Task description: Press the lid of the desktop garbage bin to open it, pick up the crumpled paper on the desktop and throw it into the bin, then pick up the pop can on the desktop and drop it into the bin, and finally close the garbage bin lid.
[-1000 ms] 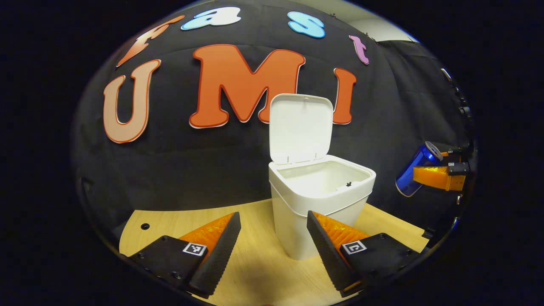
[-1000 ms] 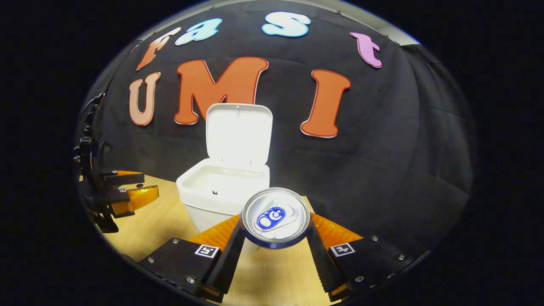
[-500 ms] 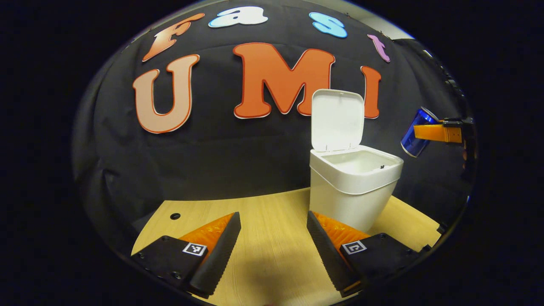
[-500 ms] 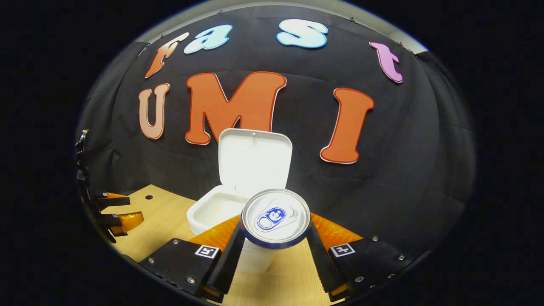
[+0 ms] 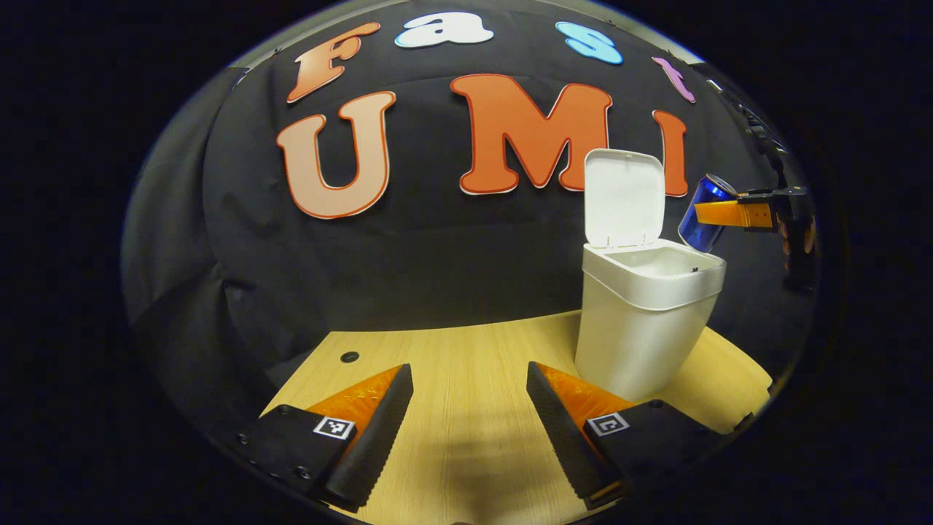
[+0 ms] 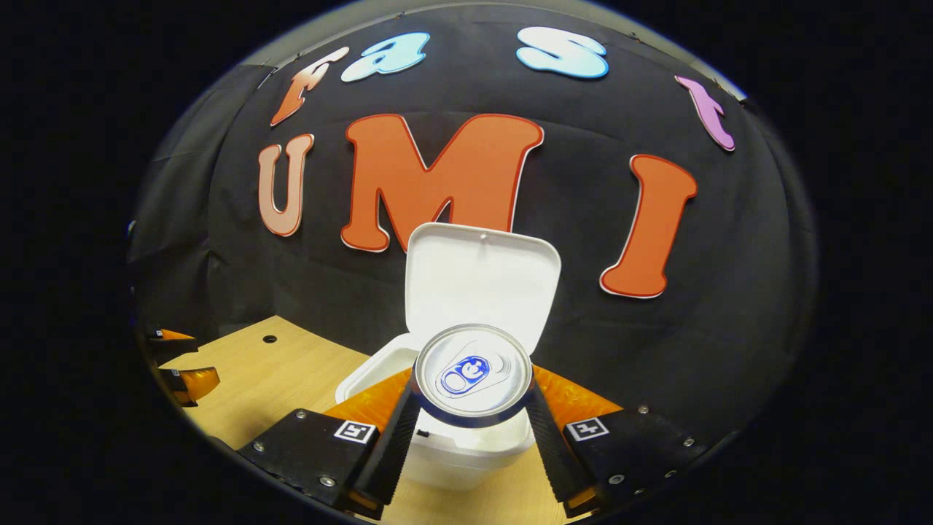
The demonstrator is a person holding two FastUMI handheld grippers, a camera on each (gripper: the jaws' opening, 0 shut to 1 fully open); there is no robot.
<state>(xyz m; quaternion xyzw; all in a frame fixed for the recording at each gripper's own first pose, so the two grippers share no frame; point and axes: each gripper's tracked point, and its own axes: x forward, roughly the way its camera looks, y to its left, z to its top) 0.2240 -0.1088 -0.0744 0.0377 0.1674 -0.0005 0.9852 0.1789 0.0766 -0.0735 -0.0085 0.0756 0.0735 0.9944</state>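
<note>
Bin (image 5: 645,321) first: I see it white and upright on the wooden desk (image 5: 466,364), toward the desk's right end in the left gripper view, its lid (image 5: 625,197) standing up against the black wall cloth (image 5: 408,262). My left gripper (image 5: 470,408) hangs low over bare desk with its fingers spread wide and nothing between them. My right gripper (image 6: 472,430) is clamped on the pop can (image 6: 472,373), both fingers pressing its sides, top end facing the camera. From the left gripper view, I see that blue can tilted in the air just above the bin's open right rim.
</note>
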